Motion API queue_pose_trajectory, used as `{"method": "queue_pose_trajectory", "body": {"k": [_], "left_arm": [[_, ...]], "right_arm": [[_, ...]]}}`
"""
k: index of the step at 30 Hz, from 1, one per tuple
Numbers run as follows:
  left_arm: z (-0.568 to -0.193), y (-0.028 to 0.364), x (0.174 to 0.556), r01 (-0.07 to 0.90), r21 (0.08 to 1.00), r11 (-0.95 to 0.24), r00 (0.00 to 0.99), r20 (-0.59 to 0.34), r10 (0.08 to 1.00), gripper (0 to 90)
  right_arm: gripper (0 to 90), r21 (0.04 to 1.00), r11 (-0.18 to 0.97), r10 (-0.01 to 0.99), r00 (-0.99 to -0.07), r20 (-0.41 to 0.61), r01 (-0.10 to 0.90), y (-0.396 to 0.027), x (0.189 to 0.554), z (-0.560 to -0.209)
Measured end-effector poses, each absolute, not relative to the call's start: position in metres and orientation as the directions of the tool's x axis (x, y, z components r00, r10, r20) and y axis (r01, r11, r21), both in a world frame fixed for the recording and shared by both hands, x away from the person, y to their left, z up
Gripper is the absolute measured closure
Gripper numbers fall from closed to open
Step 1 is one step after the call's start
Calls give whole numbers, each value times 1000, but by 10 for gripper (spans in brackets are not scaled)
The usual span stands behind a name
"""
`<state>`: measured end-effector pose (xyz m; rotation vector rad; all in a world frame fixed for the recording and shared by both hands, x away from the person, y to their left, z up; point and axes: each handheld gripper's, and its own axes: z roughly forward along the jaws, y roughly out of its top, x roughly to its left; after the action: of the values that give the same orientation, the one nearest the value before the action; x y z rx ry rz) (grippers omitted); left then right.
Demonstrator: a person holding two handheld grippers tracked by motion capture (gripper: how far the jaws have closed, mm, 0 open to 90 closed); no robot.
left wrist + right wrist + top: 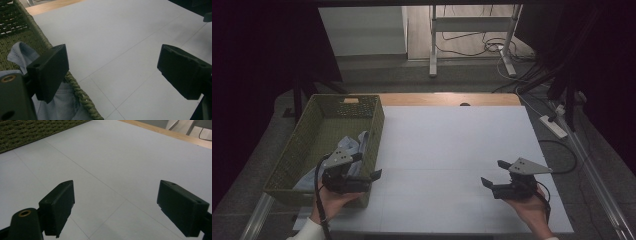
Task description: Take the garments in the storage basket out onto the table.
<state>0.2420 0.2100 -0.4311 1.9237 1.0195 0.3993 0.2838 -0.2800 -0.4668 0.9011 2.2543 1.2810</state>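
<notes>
A green woven basket (297,150) stands on the left of the white table top (452,145) and holds a crumpled light blue cloth (349,145). My left gripper (367,166) hovers over the basket's near right corner, open, with nothing between its jaws. In the left gripper view the left gripper (115,72) straddles the basket's braided rim (80,96), with the cloth (18,53) beside its left jaw. My right gripper (494,172) is held low over the bare table at the near right, open and empty. The right gripper (120,207) faces the basket wall (30,132) across the table.
A strip of bare wood (447,99) runs along the table's far edge. On the floor beyond stand a white metal frame (472,30) and loose cables (492,47). A power strip (553,126) lies on the floor to the right of the table.
</notes>
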Motion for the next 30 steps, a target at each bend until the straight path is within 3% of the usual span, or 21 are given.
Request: {"method": "queue_pose_trajectory", "body": {"k": [30], "left_arm": [[-425,212,241,492,831,-259,610,-118,783,108]], "right_arm": [[147,861,390,691,-722,-40,326,-278,285,-468]]}}
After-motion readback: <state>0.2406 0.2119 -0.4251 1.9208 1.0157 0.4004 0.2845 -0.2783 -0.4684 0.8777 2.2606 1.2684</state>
